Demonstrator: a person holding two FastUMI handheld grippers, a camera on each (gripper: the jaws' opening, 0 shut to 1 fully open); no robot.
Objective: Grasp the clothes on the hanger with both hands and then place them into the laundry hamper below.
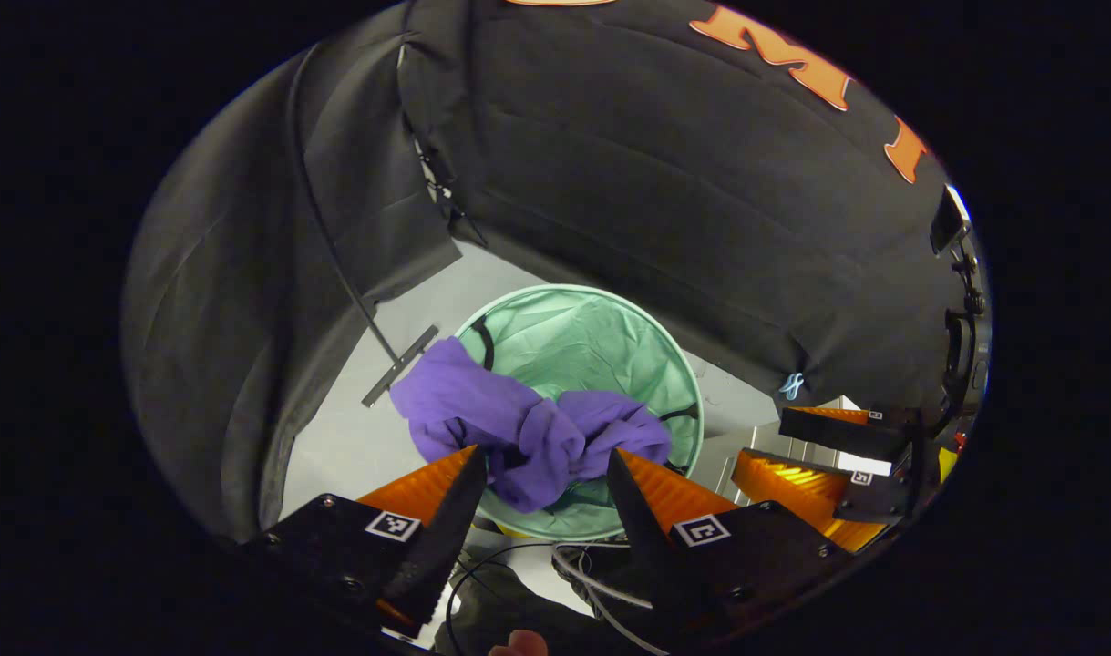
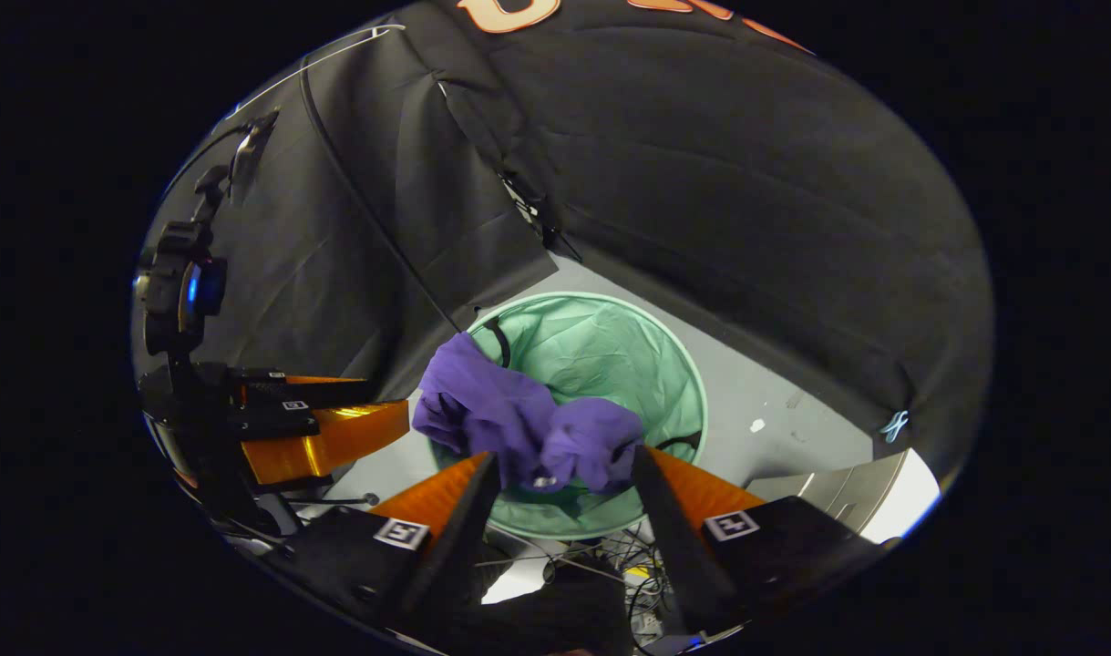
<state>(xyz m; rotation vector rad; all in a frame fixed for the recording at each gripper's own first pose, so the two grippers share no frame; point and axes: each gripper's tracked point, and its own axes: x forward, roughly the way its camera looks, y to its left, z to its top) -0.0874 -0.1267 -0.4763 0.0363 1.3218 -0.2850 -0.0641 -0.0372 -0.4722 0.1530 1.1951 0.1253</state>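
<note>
Left gripper view looks down past its own two orange-and-black fingers at the floor of the booth: at the far left a thin dark rod (image 1: 336, 264) slants down the cloth wall to a flat grey bar (image 1: 400, 366) lying on the pale floor (image 1: 354, 446). Just right of that, the purple garment (image 1: 519, 424) is slumped in a crumpled heap over the near-left rim of the round mint-green laundry hamper (image 1: 601, 342), part of it hanging outside the rim and part sagging inside. The left gripper (image 1: 546, 487) hangs above it with its jaws spread wide, nothing between them, the cloth lying below and beyond the tips. Farther right, the right gripper (image 1: 833, 456) shows from the side, orange fingers parted, holding nothing.

In the right gripper view, the left gripper (image 2: 323, 415) sits at the left edge, seen side-on, with a camera mount (image 2: 181, 292) above it. Then comes the purple garment (image 2: 519, 419), draped on the hamper's (image 2: 628, 355) near-left rim, bunched into two lumps. The right gripper (image 2: 564, 506) is over it, jaws wide apart and empty. A tangle of cables (image 2: 610, 556) lies on the floor beneath the fingers, and a pale grey panel (image 2: 847, 497) sits at the right
</note>
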